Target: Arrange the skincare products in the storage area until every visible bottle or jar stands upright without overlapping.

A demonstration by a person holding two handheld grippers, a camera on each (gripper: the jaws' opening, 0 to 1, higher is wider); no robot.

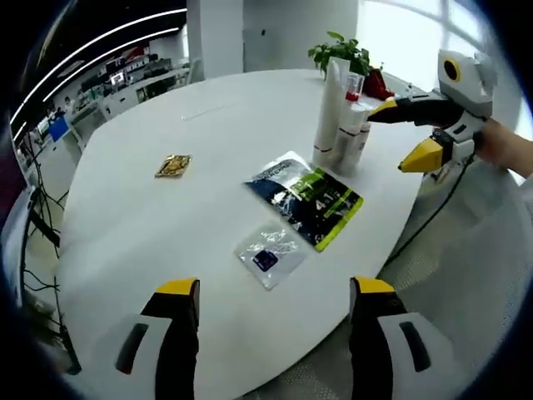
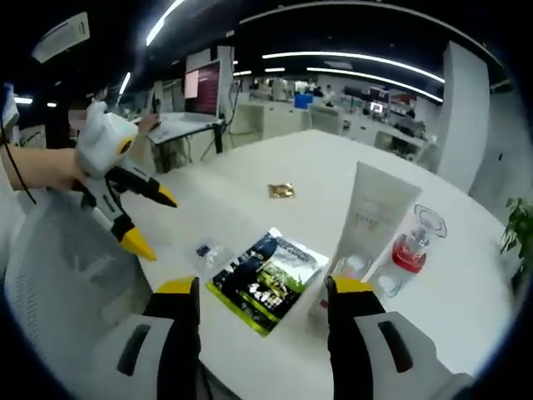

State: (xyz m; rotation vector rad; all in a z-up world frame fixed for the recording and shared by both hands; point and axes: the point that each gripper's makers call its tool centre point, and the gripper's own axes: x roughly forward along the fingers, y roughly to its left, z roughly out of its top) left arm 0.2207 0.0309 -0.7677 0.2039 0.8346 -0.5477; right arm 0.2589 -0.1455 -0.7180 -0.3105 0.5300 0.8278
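Low in the right gripper view, the right gripper (image 2: 261,333) had fingers spread, empty; just beyond them stood a tall white tube (image 2: 371,218) and a red-filled bottle (image 2: 410,247) at right center, likely light, tippy, best gripped mid-body; the left gripper (image 2: 150,221) gaped, empty

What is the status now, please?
Left gripper open, empty. Right gripper open beside upright white tube and red-capped bottle. Green packet lies flat nearby.
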